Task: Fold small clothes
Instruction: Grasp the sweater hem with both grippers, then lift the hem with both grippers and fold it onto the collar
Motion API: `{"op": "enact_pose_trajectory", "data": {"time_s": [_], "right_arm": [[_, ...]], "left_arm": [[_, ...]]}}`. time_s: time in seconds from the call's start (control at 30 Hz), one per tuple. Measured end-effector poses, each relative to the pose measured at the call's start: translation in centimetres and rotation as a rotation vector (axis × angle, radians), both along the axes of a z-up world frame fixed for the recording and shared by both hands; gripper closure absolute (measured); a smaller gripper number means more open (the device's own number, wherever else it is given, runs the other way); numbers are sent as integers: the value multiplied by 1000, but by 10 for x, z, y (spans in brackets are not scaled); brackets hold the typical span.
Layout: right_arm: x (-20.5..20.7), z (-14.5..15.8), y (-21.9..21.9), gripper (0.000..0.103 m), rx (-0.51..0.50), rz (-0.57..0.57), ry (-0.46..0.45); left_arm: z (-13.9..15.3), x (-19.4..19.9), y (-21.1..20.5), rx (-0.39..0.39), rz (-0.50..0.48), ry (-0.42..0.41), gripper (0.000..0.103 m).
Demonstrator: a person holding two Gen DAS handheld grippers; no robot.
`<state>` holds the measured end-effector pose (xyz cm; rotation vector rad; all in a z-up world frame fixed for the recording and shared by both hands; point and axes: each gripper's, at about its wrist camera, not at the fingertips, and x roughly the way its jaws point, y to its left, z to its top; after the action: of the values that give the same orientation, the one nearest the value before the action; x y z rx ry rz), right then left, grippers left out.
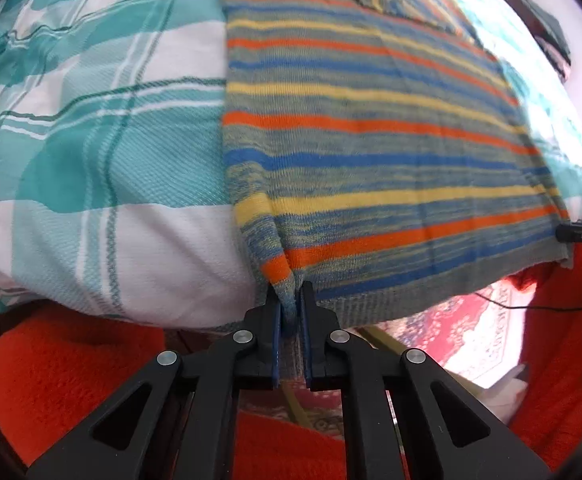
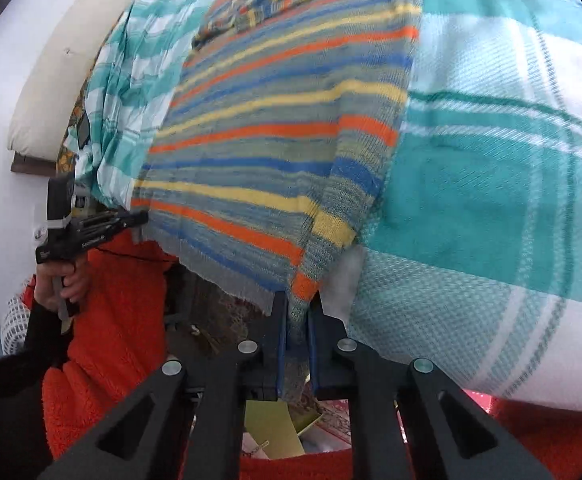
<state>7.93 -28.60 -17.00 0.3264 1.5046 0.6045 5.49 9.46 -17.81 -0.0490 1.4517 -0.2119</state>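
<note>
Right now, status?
Left gripper shut on sweater corner. Right gripper shut on the other near corner. Sweater flat on bedspread. Nothing blocking.

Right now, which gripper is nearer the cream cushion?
Left. The left gripper clamps the striped garment on the cream cushion side; the right gripper clamps its far corner.

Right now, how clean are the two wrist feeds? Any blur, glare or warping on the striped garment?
Left wrist view: striped garment mostly sharp, far right edge smeared, window glare top right, left gripper crisp. Right wrist view: garment and checked bedspread softer, streaky; right gripper sharp. Both views bulge with fisheye, corners dark.
</note>
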Motion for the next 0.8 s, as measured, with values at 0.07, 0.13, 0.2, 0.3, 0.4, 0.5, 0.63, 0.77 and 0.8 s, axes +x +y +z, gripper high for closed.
{"op": "enact_pose_trajectory", "data": {"time_s": [0.07,0.13,0.2,0.3,0.4,0.5,0.63,0.77,0.8], "right_arm": [[1,9,-11,94,91,-70,3],[4,17,-20,94,180,-135,-8],[11,24,-25,94,235,-177,-31],[29,33,-31,94,314,-247,-75],[61,38,-37,95,349,-324,-128],[102,42,-45,95,336,-395,-197],[170,44,-68,96,362,-509,-241],[248,39,-77,96,355,-580,-257],[267,36,-76,96,340,-588,-263]], "left_arm": [[12,0,3,-29,9,-12,97],[24,4,6,-72,20,-30,97],[35,10,11,-126,43,-46,97],[50,36,19,-228,106,-82,97],[60,76,32,-310,187,-144,97],[61,132,39,-343,273,-201,97],[58,208,51,-394,356,-220,97],[56,294,40,-334,373,-253,97],[53,312,35,-316,362,-254,97]]}}
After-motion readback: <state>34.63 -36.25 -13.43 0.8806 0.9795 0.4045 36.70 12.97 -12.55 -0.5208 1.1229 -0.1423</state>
